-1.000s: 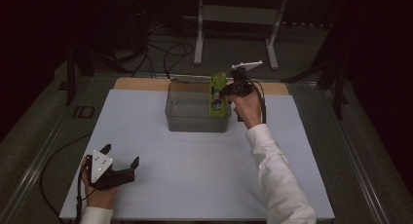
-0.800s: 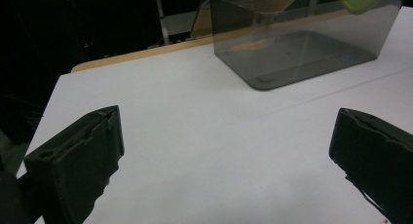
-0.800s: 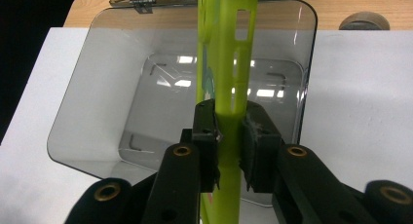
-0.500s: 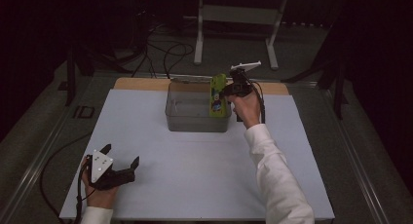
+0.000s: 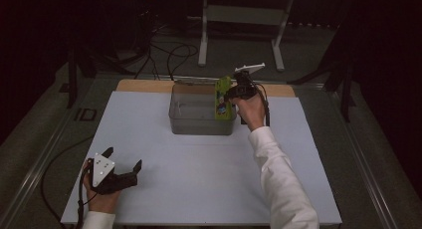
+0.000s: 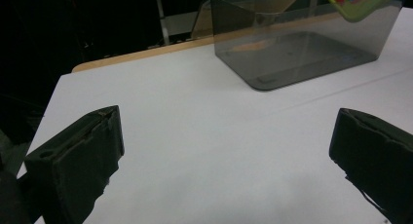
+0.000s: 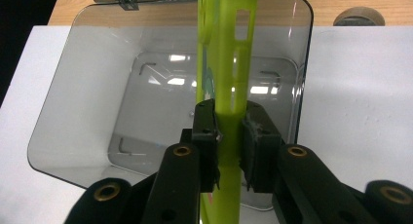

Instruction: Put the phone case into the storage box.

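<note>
On the white table, right tongs clamp a green case over the clear bin; left tongs gape.

Dim lab or test bay, white-topped table, metal stand legs, loose floor cables

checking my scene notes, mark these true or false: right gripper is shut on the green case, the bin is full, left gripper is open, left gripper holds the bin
1. The right gripper is shut on the green case: true.
2. The bin is full: false, it is bare inside, with the case held over its right side.
3. The left gripper is open: true.
4. The left gripper holds the bin: false, it rests on the table well apart from the bin, with nothing between its jaws.
</note>
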`<state>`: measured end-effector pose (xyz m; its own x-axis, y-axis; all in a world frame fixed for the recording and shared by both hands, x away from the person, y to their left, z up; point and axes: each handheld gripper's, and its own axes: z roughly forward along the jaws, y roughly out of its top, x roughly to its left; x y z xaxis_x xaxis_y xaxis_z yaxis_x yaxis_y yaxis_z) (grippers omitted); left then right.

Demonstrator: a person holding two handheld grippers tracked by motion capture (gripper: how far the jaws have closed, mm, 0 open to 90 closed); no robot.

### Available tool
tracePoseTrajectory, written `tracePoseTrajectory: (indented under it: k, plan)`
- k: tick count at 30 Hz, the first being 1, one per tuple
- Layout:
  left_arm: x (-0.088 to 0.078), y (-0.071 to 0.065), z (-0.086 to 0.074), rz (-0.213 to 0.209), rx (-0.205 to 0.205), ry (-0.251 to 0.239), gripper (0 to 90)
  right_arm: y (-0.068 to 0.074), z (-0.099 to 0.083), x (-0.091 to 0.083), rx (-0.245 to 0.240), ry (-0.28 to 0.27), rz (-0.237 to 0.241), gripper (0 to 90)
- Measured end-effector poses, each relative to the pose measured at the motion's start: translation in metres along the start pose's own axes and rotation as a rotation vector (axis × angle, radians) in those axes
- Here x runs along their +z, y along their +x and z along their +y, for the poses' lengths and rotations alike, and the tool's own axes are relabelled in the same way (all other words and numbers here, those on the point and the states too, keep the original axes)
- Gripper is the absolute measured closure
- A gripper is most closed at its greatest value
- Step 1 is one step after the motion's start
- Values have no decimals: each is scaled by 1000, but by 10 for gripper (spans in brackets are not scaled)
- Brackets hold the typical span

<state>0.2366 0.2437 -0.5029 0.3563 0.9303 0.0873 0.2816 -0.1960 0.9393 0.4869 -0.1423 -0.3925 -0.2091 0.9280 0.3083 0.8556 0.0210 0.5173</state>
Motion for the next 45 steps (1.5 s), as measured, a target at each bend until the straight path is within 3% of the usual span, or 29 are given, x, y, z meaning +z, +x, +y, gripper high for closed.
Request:
tracePoseTrajectory:
  k: [29, 45]
  plan:
    - [0, 1, 0, 0, -4, -7, 0, 4, -2, 27, 3, 59, -99, 781]
    - [-1, 1, 0, 1, -5, -8, 0, 2, -2, 37, 20, 90, -114, 781]
